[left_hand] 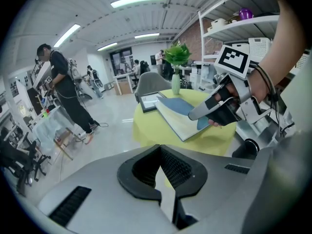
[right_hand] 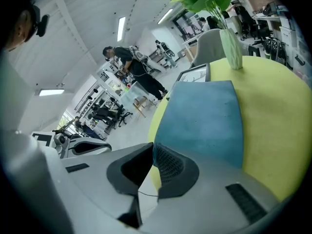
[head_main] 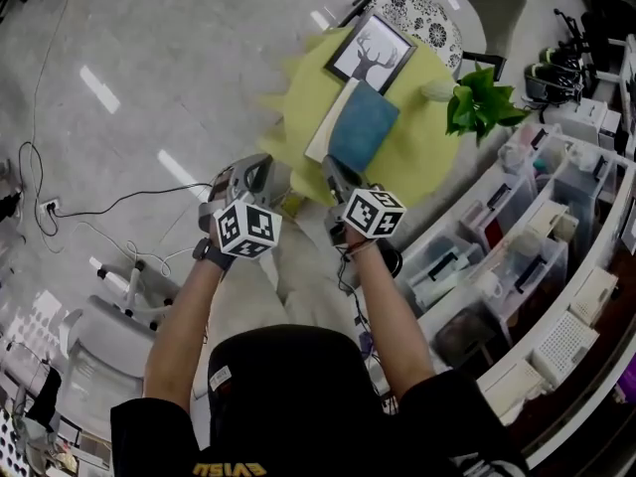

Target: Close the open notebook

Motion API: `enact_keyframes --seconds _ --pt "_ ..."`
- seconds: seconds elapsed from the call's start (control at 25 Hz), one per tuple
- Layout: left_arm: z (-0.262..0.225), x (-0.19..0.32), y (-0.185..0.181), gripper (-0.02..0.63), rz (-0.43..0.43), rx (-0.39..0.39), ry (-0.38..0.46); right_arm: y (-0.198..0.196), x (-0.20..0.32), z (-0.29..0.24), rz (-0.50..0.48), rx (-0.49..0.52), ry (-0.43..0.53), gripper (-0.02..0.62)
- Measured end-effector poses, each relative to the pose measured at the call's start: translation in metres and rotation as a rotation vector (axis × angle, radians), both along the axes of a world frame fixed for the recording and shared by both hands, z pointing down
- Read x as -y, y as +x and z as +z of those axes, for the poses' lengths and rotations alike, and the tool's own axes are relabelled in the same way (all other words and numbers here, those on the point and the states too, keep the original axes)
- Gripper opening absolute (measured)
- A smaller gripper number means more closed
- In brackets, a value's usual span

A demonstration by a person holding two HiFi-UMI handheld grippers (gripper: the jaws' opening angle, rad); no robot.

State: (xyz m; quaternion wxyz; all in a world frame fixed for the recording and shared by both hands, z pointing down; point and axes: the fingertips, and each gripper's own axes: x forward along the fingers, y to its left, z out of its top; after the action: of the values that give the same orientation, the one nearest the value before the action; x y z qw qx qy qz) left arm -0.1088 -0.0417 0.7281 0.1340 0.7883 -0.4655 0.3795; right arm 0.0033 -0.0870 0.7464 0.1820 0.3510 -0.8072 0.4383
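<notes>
The notebook [head_main: 363, 127] lies on the round table [head_main: 417, 162] under a yellow-green cloth, blue cover up, with a pale strip of pages along its left side. It also shows in both gripper views: notebook [left_hand: 178, 116], notebook [right_hand: 204, 121]. My right gripper [head_main: 330, 169] is shut with nothing in it and hovers at the notebook's near edge; the left gripper view shows the right gripper [left_hand: 195, 115] over that corner. My left gripper [head_main: 264, 167] is short of the table's near-left rim, shut and empty. From their own cameras, the left gripper [left_hand: 160, 149] and right gripper [right_hand: 152, 145] show pads that meet.
A framed deer picture [head_main: 370, 53] and a plant in a vase [head_main: 482, 102] stand behind the notebook. A chair [head_main: 437, 8] is beyond the table. Shelves with plastic bins [head_main: 517, 256] run along the right. Cables [head_main: 89, 207] cross the floor at left. A person [left_hand: 63, 91] stands far left.
</notes>
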Motion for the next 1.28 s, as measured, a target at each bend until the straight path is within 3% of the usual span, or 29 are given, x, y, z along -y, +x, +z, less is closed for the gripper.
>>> enact_keyframes --seconds 0.56,0.88,0.96,1.08,1.28 --pt "-0.006 -0.033 -0.005 0.017 -0.081 -0.061 0.005 -0.021 0.005 0.037 -0.114 -0.193 -0.039 0.025" --pt "-0.037 -0.042 -0.008 0.017 -0.112 -0.108 0.046 -0.036 0.005 0.048 -0.251 -0.44 0.015 0.039" --pt "-0.056 -0.042 -0.007 0.017 -0.112 -0.129 0.062 -0.042 0.001 0.043 -0.285 -0.43 0.039 0.068" --pt "-0.093 -0.042 -0.005 0.017 -0.093 -0.168 0.091 -0.041 -0.009 0.009 -0.275 -0.347 0.085 0.176" --pt "-0.161 -0.044 -0.01 0.017 -0.041 -0.176 0.144 -0.019 -0.039 -0.08 -0.251 -0.253 0.177 0.179"
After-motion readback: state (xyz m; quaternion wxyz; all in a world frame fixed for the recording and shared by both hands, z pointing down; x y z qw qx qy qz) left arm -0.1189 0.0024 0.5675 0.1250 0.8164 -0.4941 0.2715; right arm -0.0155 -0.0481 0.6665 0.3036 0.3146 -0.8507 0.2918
